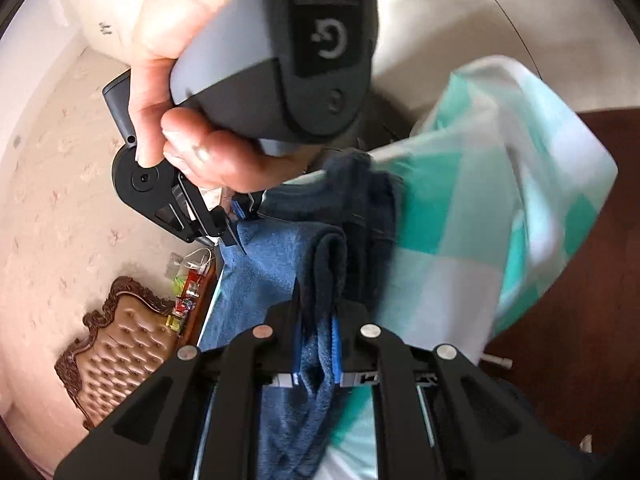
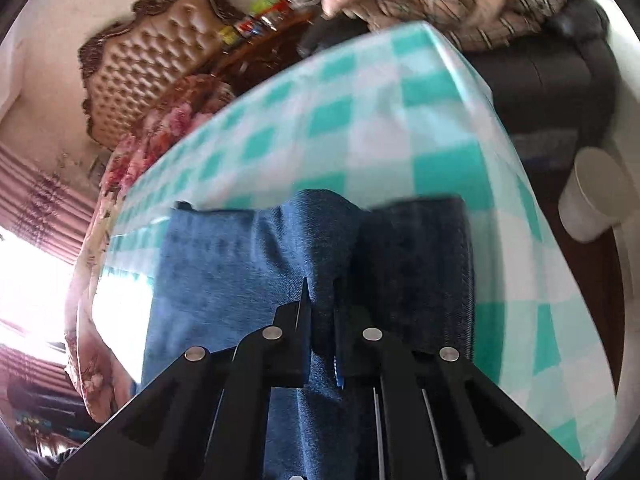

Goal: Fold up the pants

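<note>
Now both tongs, left (image 1: 320,320) and right (image 2: 322,316), grip the pants (image 2: 240,264) over the surface (image 2: 360,120); next, carry the fold across evenly.

Tabletop (image 2: 360,92) covered by a cloth checked in teal and white; the cloth hangs over the far edge and over the right-hand corner. Blue denim pants (image 2: 224,264) lie directly on the cloth near the viewer, one part lighter blue, the adjoining part darker, with a raised fold between them. In the left wrist view the same checked cloth (image 1: 460,208) shows beside the bunched blue fabric (image 1: 280,256). The rest of the cloth surface is bare.
</note>
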### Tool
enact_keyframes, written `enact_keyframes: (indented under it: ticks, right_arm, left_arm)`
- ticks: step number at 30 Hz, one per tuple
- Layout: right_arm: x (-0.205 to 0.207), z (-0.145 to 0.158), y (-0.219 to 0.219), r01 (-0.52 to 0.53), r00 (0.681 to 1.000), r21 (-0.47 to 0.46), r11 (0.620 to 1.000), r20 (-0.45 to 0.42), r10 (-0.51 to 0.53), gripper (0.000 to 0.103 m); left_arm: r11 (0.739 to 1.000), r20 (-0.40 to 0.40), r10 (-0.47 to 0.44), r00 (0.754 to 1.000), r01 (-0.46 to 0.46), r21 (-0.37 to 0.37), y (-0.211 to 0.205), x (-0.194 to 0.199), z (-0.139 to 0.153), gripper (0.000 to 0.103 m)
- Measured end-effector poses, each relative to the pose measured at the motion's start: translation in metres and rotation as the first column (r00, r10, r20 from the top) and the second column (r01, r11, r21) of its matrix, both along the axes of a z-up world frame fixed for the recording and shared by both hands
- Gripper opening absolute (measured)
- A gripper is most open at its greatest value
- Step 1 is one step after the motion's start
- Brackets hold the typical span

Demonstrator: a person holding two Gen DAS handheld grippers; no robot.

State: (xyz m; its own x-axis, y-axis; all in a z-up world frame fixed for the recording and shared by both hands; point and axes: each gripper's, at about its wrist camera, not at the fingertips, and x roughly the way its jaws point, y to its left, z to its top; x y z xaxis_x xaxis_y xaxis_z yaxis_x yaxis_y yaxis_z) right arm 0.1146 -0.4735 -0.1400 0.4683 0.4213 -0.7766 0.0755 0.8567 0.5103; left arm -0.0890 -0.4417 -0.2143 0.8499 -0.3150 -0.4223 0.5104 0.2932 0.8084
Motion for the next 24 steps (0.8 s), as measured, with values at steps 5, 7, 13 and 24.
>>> enact_keyframes:
  ticks: [5,7,13,24]
  right_arm:
    - [-0.007,0.046,0.003,-0.022,0.996,-0.003,1.0,0.092,0.022,0.009]
    - [-0.009,0.06,-0.002,-0.022,0.992,0.002,1.0,0.127,0.021,0.009]
    - [-0.009,0.029,-0.031,0.042,0.997,0.01,0.999,0.068,-0.042,0.009]
    - [-0.032,0.027,-0.028,0.079,0.989,-0.054,0.995,0.128,-0.071,0.009]
  left_arm:
    - [0.998,0.022,0.015,1.0,-0.014,-0.068,0.001,-0.012,0.038,0.011]
    - [0.996,0.042,0.017,0.999,-0.014,-0.089,-0.002,-0.012,0.052,0.011]
    - [0.999,0.033,-0.034,0.999,0.035,-0.04,-0.021,-0.005,0.032,0.011]
    - [0.996,0.027,-0.063,0.998,0.064,-0.055,-0.012,-0.018,0.016,0.011]
